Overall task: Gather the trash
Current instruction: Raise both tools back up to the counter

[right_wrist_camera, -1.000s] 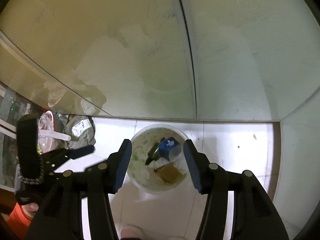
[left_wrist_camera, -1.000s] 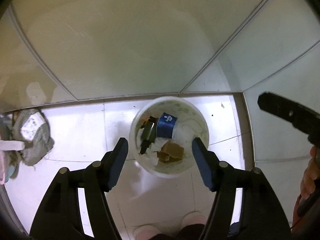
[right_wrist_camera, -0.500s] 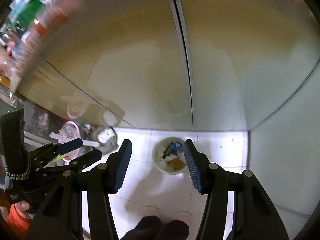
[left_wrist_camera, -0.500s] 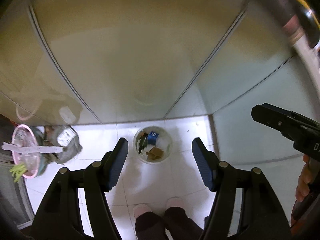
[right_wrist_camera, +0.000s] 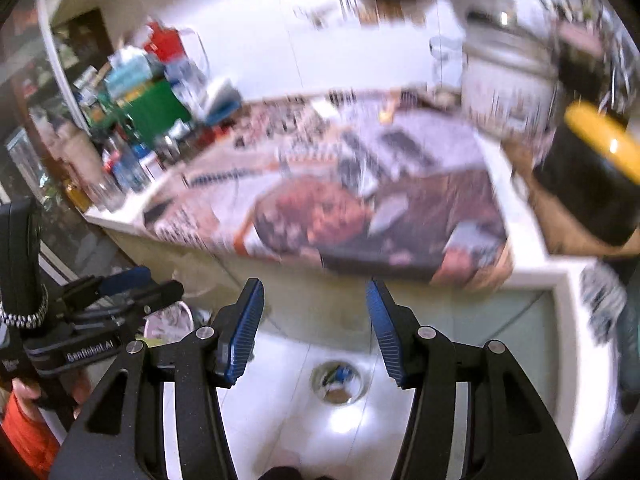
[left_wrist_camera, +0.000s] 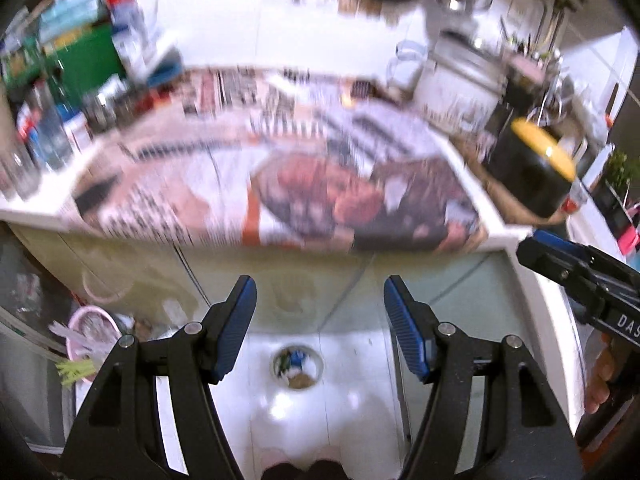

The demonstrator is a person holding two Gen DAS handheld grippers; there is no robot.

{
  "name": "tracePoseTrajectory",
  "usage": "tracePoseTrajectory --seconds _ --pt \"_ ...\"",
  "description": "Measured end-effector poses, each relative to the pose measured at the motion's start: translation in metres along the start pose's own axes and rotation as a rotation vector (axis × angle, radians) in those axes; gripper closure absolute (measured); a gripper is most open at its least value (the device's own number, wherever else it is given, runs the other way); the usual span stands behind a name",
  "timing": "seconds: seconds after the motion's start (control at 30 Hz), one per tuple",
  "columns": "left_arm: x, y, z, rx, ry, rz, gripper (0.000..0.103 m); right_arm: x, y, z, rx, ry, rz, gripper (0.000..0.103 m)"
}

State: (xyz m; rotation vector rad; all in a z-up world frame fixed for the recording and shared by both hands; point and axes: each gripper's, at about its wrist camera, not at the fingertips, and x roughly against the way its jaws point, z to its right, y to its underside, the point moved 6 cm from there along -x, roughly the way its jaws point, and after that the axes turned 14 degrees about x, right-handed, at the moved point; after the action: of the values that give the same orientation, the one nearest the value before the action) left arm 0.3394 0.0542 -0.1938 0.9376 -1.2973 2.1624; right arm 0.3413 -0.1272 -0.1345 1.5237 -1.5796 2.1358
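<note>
Both grippers are empty, and the step in hand reads as a return to the tabletop (left_wrist_camera: 496, 224) to look for more trash. The left gripper (left_wrist_camera: 320, 330) has its jaws apart with nothing between the blue pads; the right gripper (right_wrist_camera: 314, 330) likewise stands parted and holds nothing. Each shows at the edge of the other's view, carried side by side.

Far below both grippers, seen in the gap between their fingers, one white trash bin (left_wrist_camera: 297, 366) stands on the floor. It already holds trash: one blue cup and one brown scrap can be made out, with some dark and white bits too small to count.

Ahead of and above the grippers lies the tabletop, covered by newspaper (left_wrist_camera: 320, 184) spread across it; I cannot tell how many sheets. Two or three small pale scraps (right_wrist_camera: 386, 210) seem to rest on the newspaper ahead of the right gripper, but blur keeps the count unsure. One black jar with a yellow lid (left_wrist_camera: 536, 172) stands to the right, and one pale pot beyond it. A blurred crowd of bottles and boxes fills the left end.

Next, I judge, a gripper must reach forward over the newspaper, settle on a scrap and close lightly on it.
</note>
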Motion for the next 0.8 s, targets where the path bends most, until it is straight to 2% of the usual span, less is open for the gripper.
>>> tracePoseTrajectory --seconds 0.1,0.2,0.27,0.37,0.5,0.63,0.8 --pt "0.03 -0.023 0.006 -0.002 -0.022 0.082 0.038 0.02 -0.023 -0.002 0.013 0.013 0.045 0.053" --pt "0.056 -0.042 0.006 0.007 -0.031 0.147 0.028 0.034 -0.04 0.002 0.022 0.033 0.088 0.053" --pt "0.063 -0.053 0.001 0.017 -0.03 0.184 0.022 0.042 -0.049 0.006 0.032 0.048 0.107 0.053" --pt "0.067 -0.075 -0.011 0.038 -0.034 0.23 0.022 0.04 -0.064 0.011 0.046 0.076 0.121 0.053" --pt "0.056 -0.114 -0.031 0.053 -0.027 0.282 0.022 0.016 -0.083 0.015 0.049 0.105 0.12 0.053" --pt "0.023 -0.169 -0.058 0.054 -0.023 0.308 0.022 -0.018 -0.109 0.021 0.03 0.131 0.118 0.053" --pt "-0.035 -0.25 -0.09 0.067 -0.001 0.26 0.022 -0.074 -0.156 0.025 -0.029 0.156 0.083 0.053"
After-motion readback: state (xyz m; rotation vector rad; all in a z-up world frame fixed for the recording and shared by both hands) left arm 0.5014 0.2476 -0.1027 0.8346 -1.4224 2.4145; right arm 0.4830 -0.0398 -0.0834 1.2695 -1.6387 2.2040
